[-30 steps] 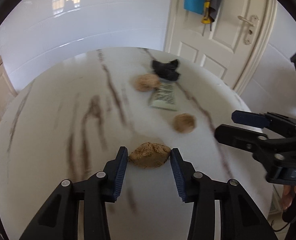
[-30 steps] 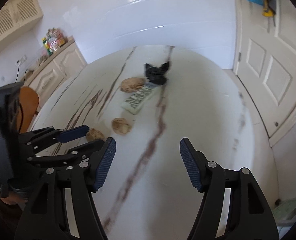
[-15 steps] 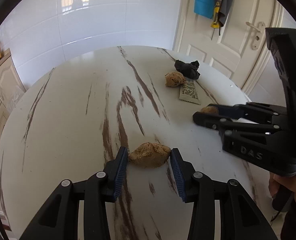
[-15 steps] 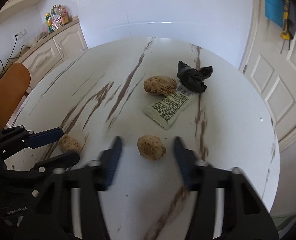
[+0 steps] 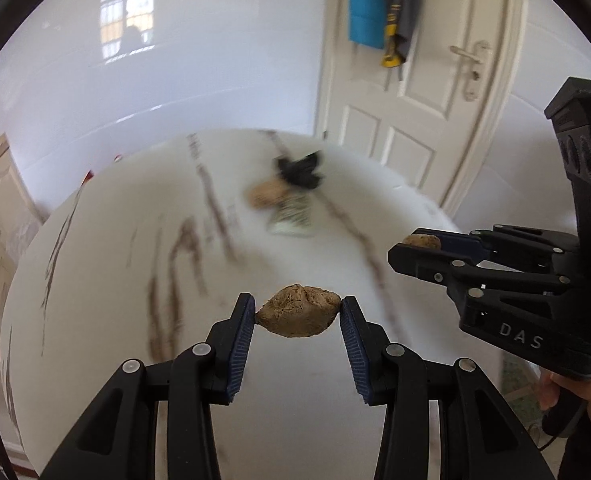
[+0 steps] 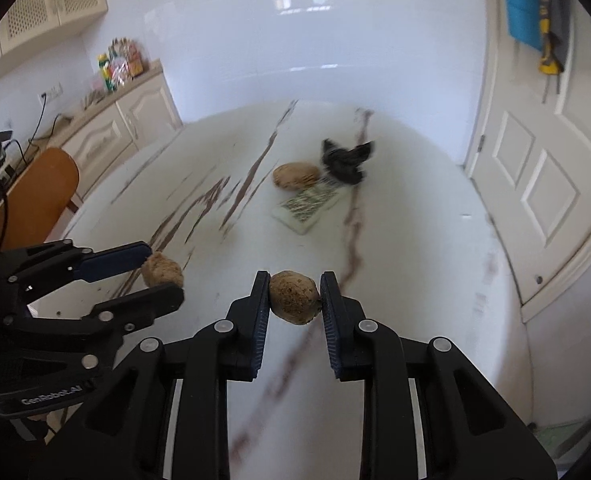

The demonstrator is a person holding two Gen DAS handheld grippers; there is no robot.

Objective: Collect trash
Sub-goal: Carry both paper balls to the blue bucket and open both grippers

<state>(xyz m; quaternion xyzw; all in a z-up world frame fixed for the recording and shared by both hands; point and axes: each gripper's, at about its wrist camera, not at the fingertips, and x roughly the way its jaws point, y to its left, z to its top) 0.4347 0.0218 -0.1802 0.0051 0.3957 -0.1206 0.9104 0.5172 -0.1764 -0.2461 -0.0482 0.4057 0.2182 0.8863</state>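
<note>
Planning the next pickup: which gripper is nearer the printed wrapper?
Right. The right gripper, holding a brown wad, is nearer the wrapper; the left gripper sits farther left.

right gripper [image 5: 417, 246] body, side face: "DAS", pale raised letters, seen from left wrist view
left gripper [image 6: 163, 276] body, lower edge: "GenRobot.AI", small pale letters, seen from right wrist view
printed wrapper [image 6: 309, 206] on table [image 6: 415, 240]: dark print in rows, blurred, unreadable
packets on counter [image 6: 121, 65]: coloured print, too small and blurred to read
other readable marks: none
</note>
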